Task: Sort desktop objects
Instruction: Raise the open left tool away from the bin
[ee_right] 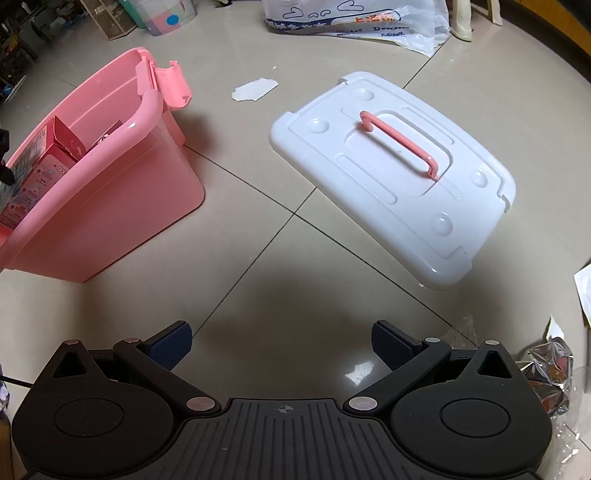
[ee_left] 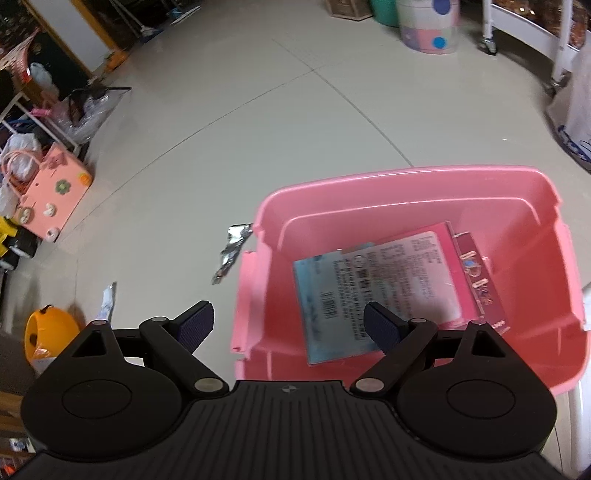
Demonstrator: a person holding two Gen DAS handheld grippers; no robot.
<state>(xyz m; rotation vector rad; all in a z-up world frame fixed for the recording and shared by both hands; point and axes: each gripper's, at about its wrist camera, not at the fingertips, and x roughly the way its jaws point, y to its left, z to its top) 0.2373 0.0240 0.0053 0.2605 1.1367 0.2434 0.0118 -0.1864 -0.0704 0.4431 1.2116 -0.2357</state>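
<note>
A pink storage bin [ee_left: 546, 266] stands open on the tiled floor. Inside lie a flat printed packet [ee_left: 388, 291] and a pink box [ee_left: 480, 280]. My left gripper [ee_left: 288, 326] hovers open and empty over the bin's near left edge. The bin also shows at the left of the right wrist view [ee_right: 122, 192], with pink boxes [ee_right: 51, 155] inside. Its white lid [ee_right: 391, 177] with a pink handle [ee_right: 400, 142] lies flat on the floor to the right of the bin. My right gripper [ee_right: 282, 345] is open and empty above bare floor, in front of the lid.
A foil wrapper [ee_left: 232, 251] lies on the floor left of the bin. An orange toy [ee_left: 48, 332] and a pink bag [ee_left: 55, 192] sit further left. A torn paper scrap [ee_right: 255, 88], a plastic bag [ee_right: 351, 18] and crinkled foil packaging [ee_right: 550, 373] lie around the lid.
</note>
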